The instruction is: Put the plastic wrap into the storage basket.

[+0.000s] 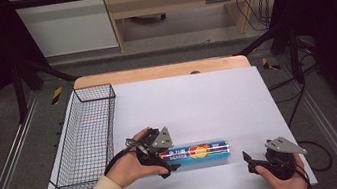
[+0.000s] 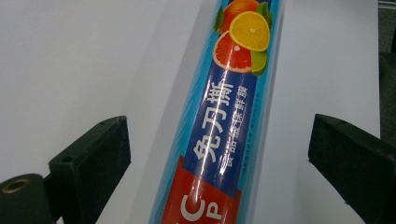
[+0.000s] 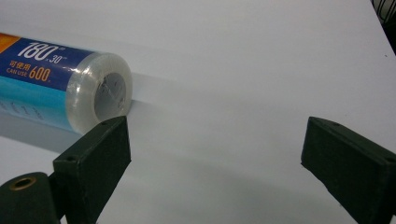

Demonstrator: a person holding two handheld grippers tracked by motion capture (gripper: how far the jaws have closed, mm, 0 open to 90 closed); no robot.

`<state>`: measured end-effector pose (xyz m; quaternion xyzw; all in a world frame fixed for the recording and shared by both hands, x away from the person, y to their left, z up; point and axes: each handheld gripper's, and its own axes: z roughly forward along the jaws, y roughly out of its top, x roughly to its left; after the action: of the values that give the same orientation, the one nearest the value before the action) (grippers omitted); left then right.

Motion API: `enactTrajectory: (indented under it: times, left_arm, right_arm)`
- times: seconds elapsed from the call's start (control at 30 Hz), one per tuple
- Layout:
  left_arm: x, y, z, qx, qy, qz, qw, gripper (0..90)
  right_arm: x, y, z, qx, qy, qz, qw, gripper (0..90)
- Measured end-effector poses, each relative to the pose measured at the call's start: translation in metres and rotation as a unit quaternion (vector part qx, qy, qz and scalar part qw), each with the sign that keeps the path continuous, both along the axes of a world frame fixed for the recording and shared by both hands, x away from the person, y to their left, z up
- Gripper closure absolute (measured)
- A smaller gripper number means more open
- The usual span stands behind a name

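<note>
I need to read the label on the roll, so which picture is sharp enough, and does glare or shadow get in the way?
Left gripper view: the roll is sharp, thin glare streaks cross its print. Right gripper view: its clear end cap is crisp, soft shadow beneath. High view: the label is too small to read.

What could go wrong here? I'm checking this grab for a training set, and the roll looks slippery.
The left gripper straddles the roll of wrap near one end, jaws open, so once lifted the long far end may droop or swing. Its glossy round film could slip or roll out as the jaws close. The right gripper is open beside the roll's other end, not around it, so it gives no support yet.
</note>
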<state>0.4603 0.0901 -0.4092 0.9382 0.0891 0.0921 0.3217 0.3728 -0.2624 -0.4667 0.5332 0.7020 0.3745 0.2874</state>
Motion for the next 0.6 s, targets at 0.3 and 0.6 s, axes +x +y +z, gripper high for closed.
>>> enactTrajectory:
  times: [0.3,0.6]
  left_arm:
    - [0.005,-0.004,-0.008,0.024,0.001,-0.002,0.9997,8.5]
    - [0.010,-0.007,-0.018,0.044,0.026,-0.006,0.9987,12.8]
  right_arm:
    - [0.000,0.000,0.004,0.010,-0.015,0.007,0.9998,6.5]
    - [-0.001,0.001,0.004,0.013,-0.013,0.017,0.9997,6.3]
